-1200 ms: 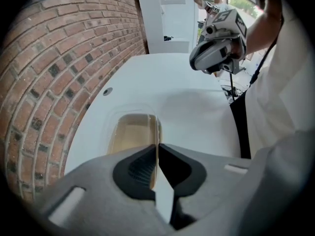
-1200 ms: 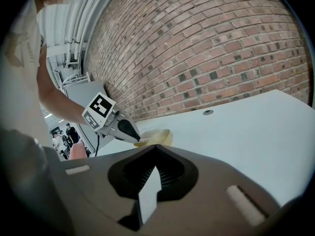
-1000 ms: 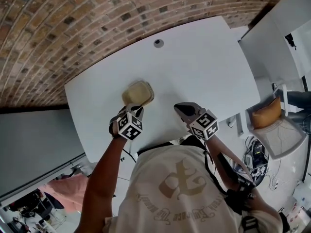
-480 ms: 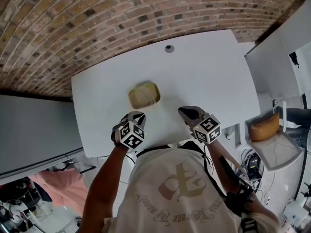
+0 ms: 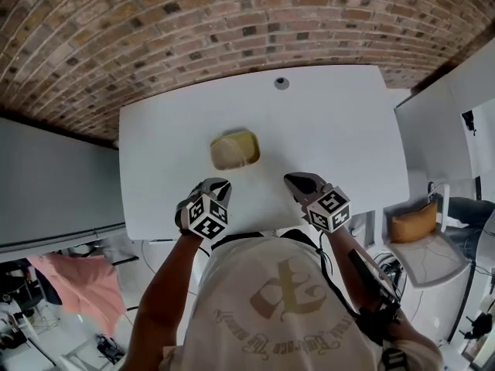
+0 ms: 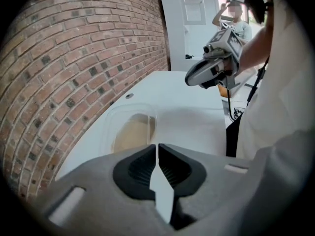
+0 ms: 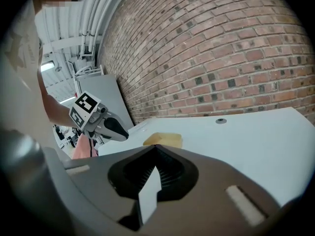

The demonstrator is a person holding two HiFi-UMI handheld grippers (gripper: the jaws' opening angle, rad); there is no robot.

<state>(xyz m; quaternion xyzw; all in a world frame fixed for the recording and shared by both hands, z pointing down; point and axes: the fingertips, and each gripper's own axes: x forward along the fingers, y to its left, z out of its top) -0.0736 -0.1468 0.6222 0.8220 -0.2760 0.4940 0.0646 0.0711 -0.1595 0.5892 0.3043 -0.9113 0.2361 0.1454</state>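
Left gripper (image 6: pixel 157 154) first: its two jaws are pressed together, just a hairline slit between them, and nothing is caught in there. Right gripper (image 7: pixel 155 156), same story, jaws together and empty. Both hover over the near edge of the white table (image 5: pixel 340 122), close in front of the person's pale shirt (image 5: pixel 278 300), the left one low on the left and the right one level with it, well apart from each other.

Out ahead of them sits the clear tub (image 5: pixel 234 150), something tan inside, flat on the tabletop roughly mid-table. It lies between the lines of the two grippers but nearer the left one, and neither gripper touches it; there is bare table between the tub and both noses. Whether it has a lid on, the pictures don't settle.

So as it stands: the tub is down on the table, upright, nothing is gripped, and both tools are clear of it.

Further out, a small round cable hole (image 5: pixel 281 83) marks the far side of the table, and behind that rises the brick wall (image 5: pixel 193 22).
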